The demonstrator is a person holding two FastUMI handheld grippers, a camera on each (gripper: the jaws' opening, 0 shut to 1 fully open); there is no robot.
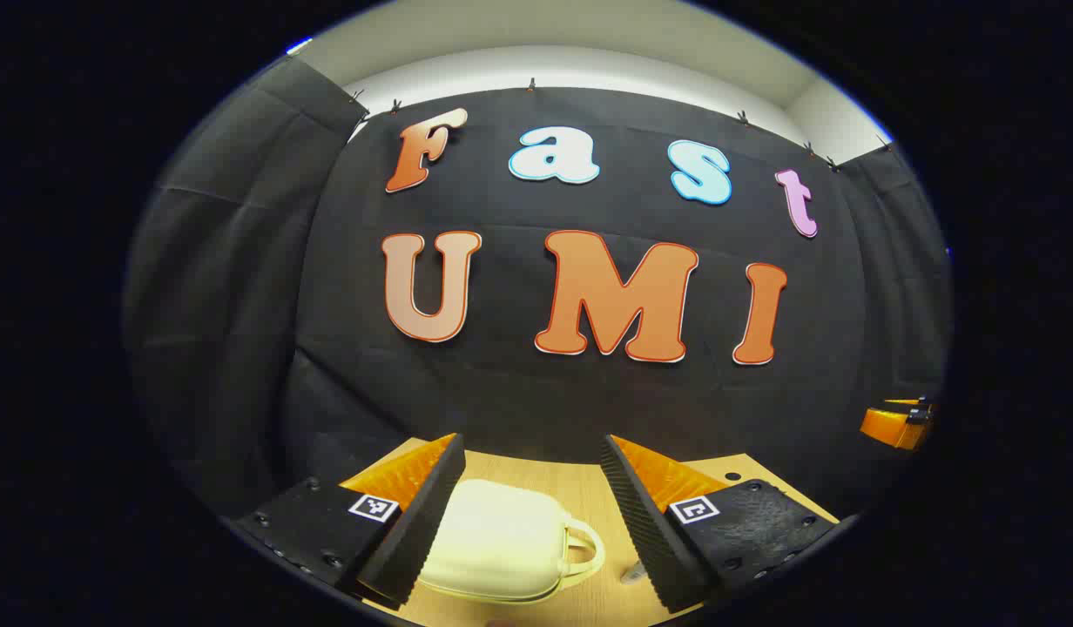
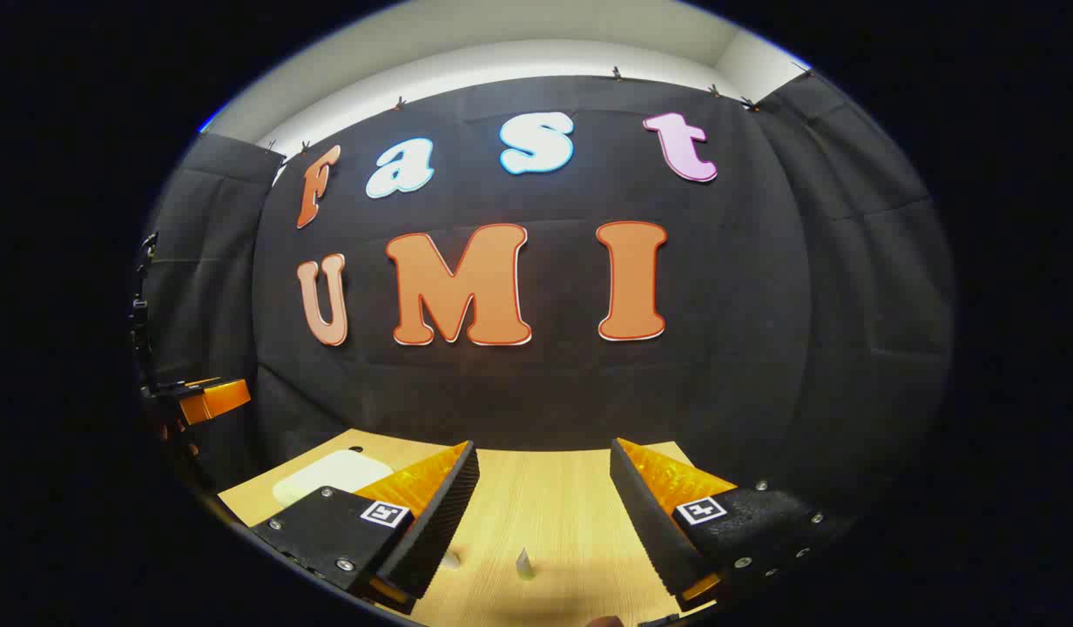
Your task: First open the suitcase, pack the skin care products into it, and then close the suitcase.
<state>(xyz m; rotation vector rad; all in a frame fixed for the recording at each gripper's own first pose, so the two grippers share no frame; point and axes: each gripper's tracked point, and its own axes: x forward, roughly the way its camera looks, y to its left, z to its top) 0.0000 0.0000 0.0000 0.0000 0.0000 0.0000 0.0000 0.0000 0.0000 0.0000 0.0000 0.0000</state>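
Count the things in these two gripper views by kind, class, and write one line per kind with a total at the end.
Cream suitcase, closed, on the table: 1
Small skin care items on the table: 2
Wooden table: 1
Grippers, both with fingers spread: 2, left gripper, right gripper
Total: 6

You see the suitcase [image 1: 502, 544], a small cream hard-shell case with a loop handle at its right end, lying closed and flat on the wooden table [image 1: 589, 488]; in your right gripper view it lies far left.
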